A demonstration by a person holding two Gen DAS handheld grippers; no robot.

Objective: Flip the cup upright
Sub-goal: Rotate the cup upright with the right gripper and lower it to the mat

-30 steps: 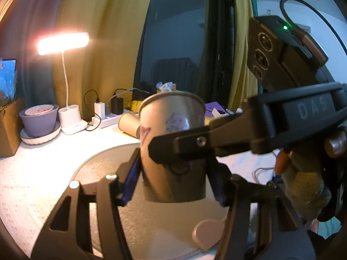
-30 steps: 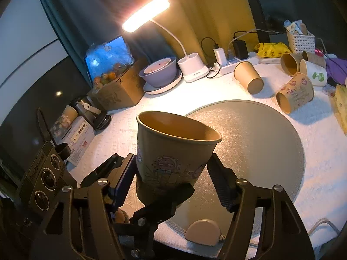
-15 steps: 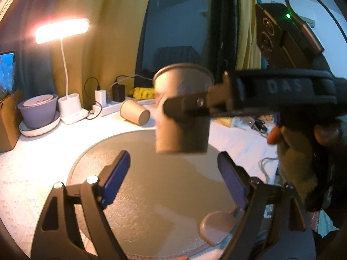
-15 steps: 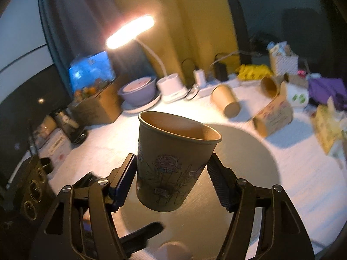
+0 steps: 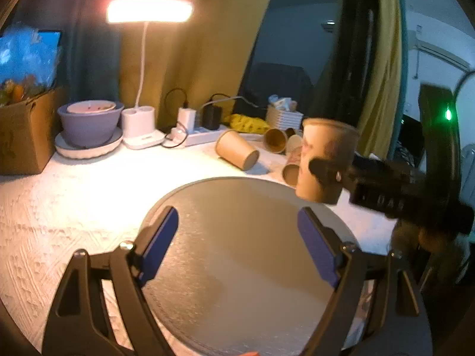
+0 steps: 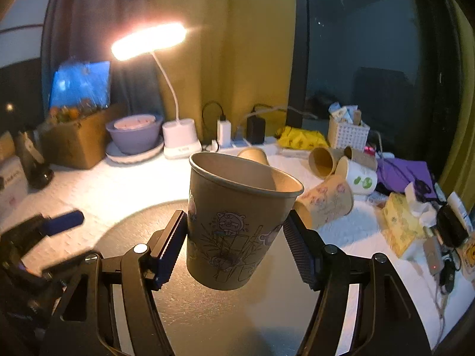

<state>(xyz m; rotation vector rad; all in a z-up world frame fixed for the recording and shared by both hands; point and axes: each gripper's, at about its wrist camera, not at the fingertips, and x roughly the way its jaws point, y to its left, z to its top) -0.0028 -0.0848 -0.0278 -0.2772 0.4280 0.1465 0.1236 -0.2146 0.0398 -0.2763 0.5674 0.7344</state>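
The right gripper (image 6: 234,246) holds the cup (image 6: 234,222) mouth-up between its fingers, in the air above the round mat (image 5: 237,267) on the desk (image 5: 74,195), while the left gripper (image 5: 237,249) has its fingers wide with nothing between them.

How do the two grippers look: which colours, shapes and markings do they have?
The left gripper and the right gripper both have black frames with triangular cut-outs, silver screws and dark blue ribbed pads. The right one, seen from the left wrist, bears pale letters "DA", partly blurred, and a green light.
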